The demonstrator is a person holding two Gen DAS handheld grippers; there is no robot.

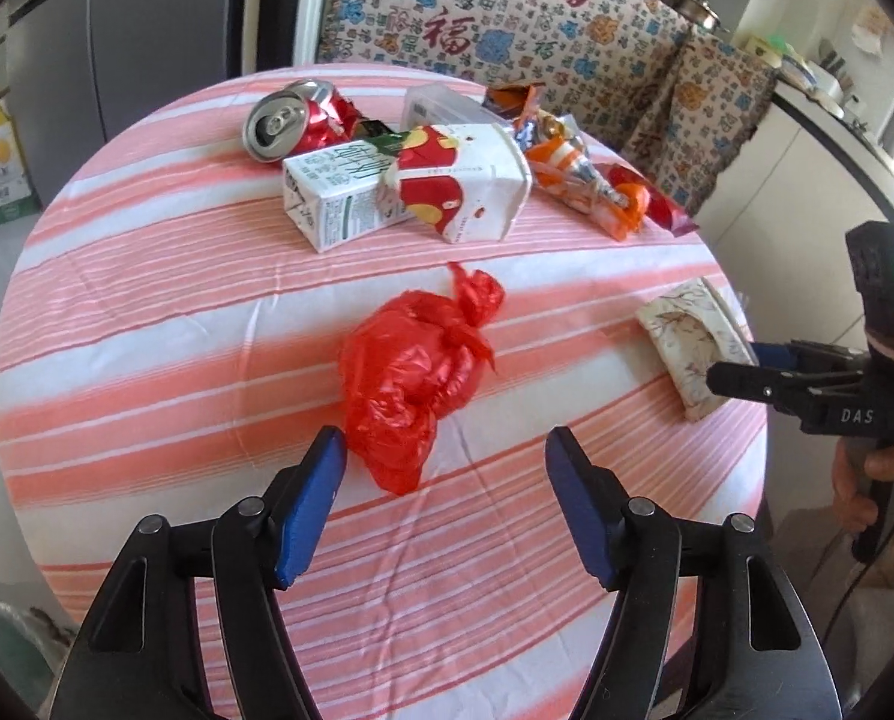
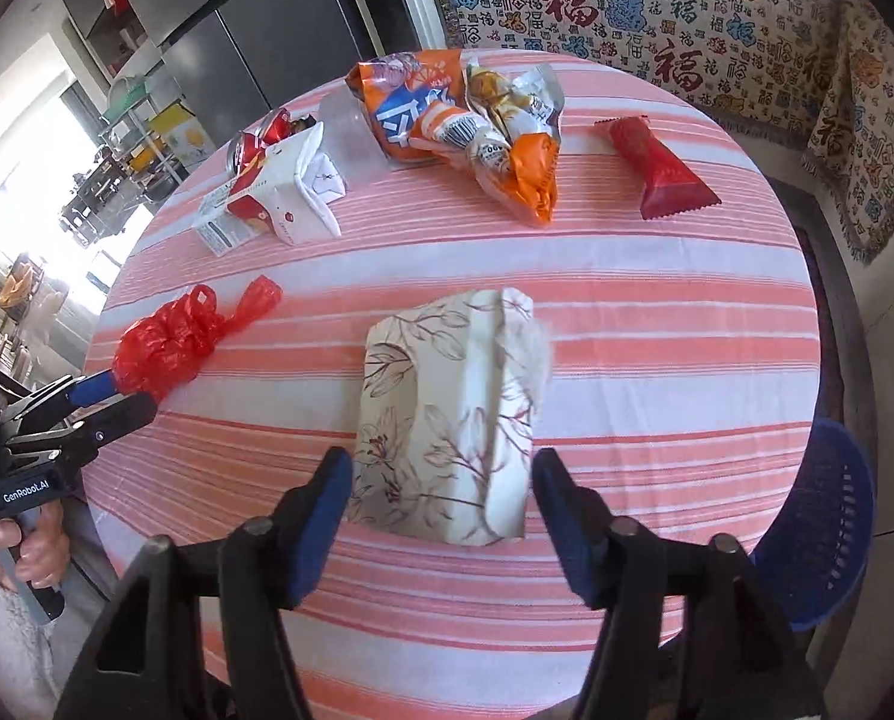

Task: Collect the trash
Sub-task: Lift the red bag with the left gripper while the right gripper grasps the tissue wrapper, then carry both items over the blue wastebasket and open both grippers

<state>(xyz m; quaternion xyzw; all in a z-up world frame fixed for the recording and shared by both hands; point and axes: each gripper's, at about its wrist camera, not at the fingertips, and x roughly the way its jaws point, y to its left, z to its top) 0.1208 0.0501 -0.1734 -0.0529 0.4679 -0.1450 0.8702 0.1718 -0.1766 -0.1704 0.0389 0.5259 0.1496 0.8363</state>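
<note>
A knotted red plastic bag [image 1: 411, 372] lies on the striped tablecloth [image 1: 147, 300]. My left gripper [image 1: 444, 444] is open, and the bag's near end lies between its blue pads, close to the left one. In the right wrist view the same gripper [image 2: 126, 396] sits at the bag [image 2: 171, 342]. A floral tissue pack [image 2: 447, 408] lies flat with its near end between the pads of my open right gripper [image 2: 441, 462]. Both pads are close to the pack's sides. The left wrist view shows the right gripper [image 1: 729, 369] side-on at the pack [image 1: 687, 348].
At the far side lie a crushed red can [image 1: 294, 120], a milk carton [image 1: 339, 198], a red-and-white carton [image 1: 465, 180], orange snack wrappers [image 2: 507, 138] and a red wrapper [image 2: 657, 168]. A blue slotted basket [image 2: 825, 516] stands beside the table's right edge. A patterned sofa is behind.
</note>
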